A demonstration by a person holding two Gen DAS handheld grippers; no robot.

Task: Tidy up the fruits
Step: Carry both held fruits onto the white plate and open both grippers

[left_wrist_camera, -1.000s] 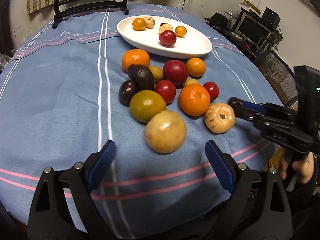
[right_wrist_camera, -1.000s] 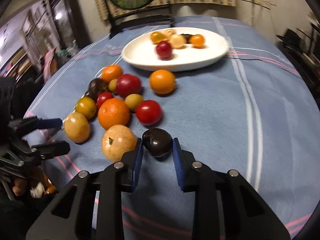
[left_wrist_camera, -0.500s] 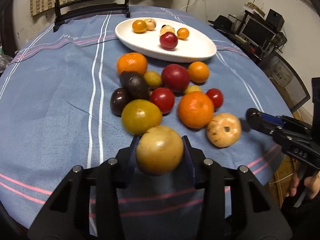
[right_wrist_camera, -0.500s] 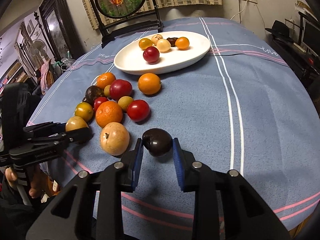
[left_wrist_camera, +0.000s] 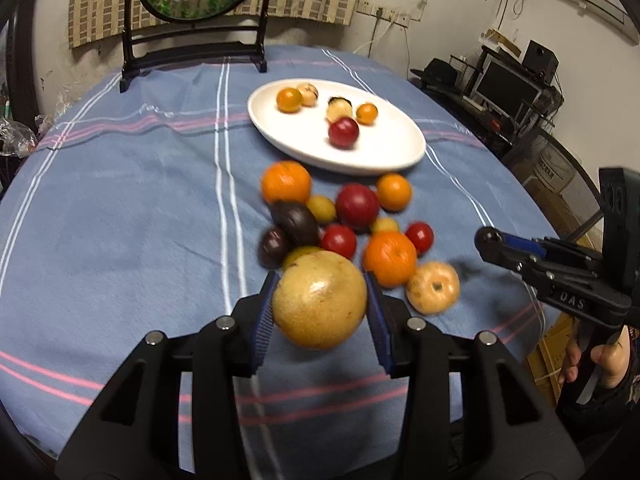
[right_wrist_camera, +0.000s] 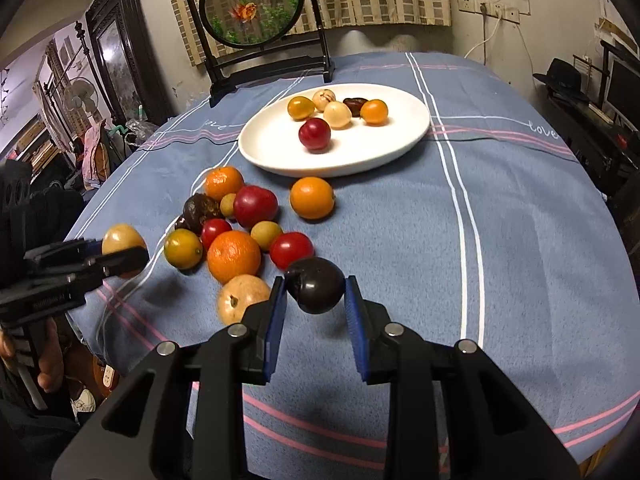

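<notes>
My left gripper (left_wrist_camera: pixel 320 304) is shut on a large yellow-brown round fruit (left_wrist_camera: pixel 320 300) and holds it above the blue striped cloth, near the front of the fruit pile. My right gripper (right_wrist_camera: pixel 316 300) is shut on a dark purple plum (right_wrist_camera: pixel 316 284), lifted just right of the pile. A white oval plate (right_wrist_camera: pixel 392 148) at the back holds several small fruits, among them a red plum (right_wrist_camera: pixel 315 133). The loose pile has oranges (right_wrist_camera: pixel 234 257), red tomatoes (right_wrist_camera: pixel 291 249), dark fruits (left_wrist_camera: pixel 294 222) and a pale peach-coloured fruit (right_wrist_camera: pixel 240 298).
A round framed goldfish screen on a black stand (right_wrist_camera: pixel 256 12) stands at the table's far edge. The table's right edge drops off toward a desk with a monitor (left_wrist_camera: pixel 508 84). The left gripper also shows in the right wrist view (right_wrist_camera: pixel 108 256), at the left.
My left gripper closed on the yellow-brown fruit and lifted it off the cloth. My right gripper kept hold of the dark plum and rose higher above the table.
</notes>
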